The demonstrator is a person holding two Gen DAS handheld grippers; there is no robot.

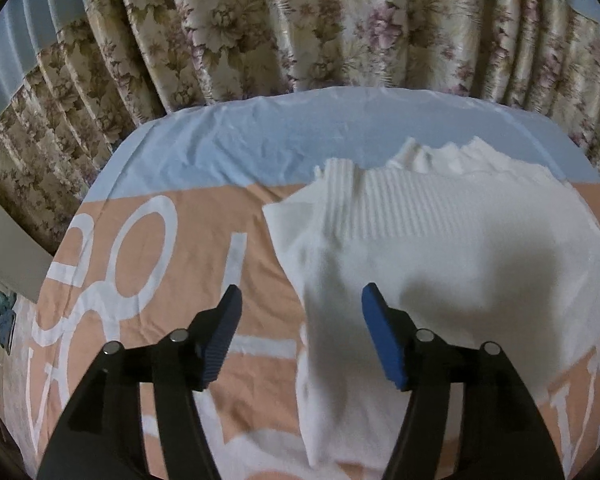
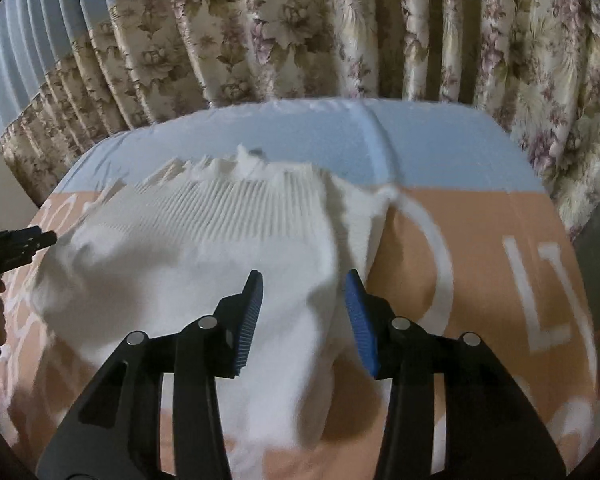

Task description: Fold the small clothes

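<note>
A small white garment [image 1: 440, 248] with a ribbed band along its far edge lies flat on a peach and light-blue cloth [image 1: 148, 152] with white letters. It also shows in the right wrist view [image 2: 204, 248]. My left gripper [image 1: 302, 300] is open and empty, its jaws on either side of the garment's left edge, just above it. My right gripper [image 2: 304, 284] is open and empty over the garment's right edge. The left gripper's tip [image 2: 24, 240] shows at the left of the right wrist view, by the garment's other side.
Floral curtains [image 1: 300, 24] hang close behind the covered surface. The cloth's rounded far edge [image 1: 340, 96] drops off in front of them. A pale board [image 1: 8, 252] leans at the far left.
</note>
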